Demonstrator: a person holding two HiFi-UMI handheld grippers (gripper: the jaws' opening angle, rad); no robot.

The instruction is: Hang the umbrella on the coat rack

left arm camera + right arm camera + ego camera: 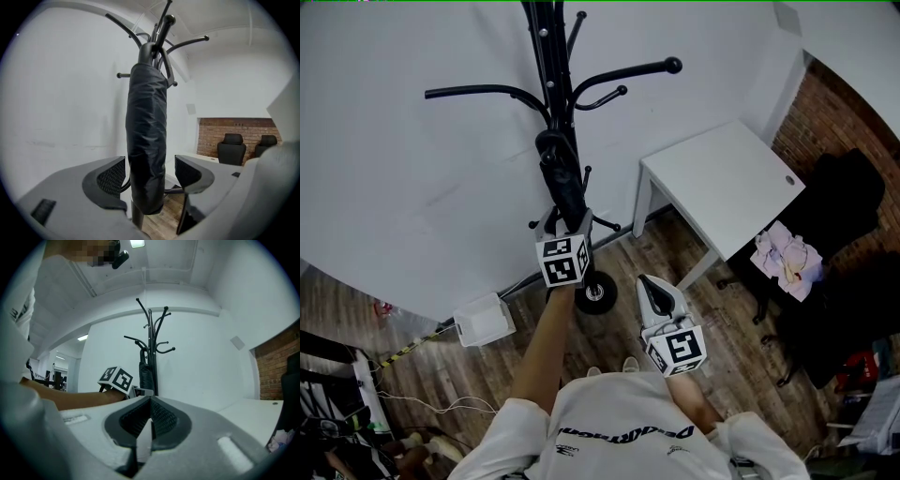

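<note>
At frame centre the umbrella (146,131) hangs upright between the released jaws of the left gripper (150,172); the right gripper (150,420), clenched empty, is farther back.

Black folded umbrella (147,140), glossy fabric wrapped tight, hanging upright from a hook, close against the pole, black coat rack (548,56) with curved arms, standing by a white wall

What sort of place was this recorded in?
Probably an office or workroom corner: a white desk, black office chairs against a brick wall, and a standing coat rack.
</note>
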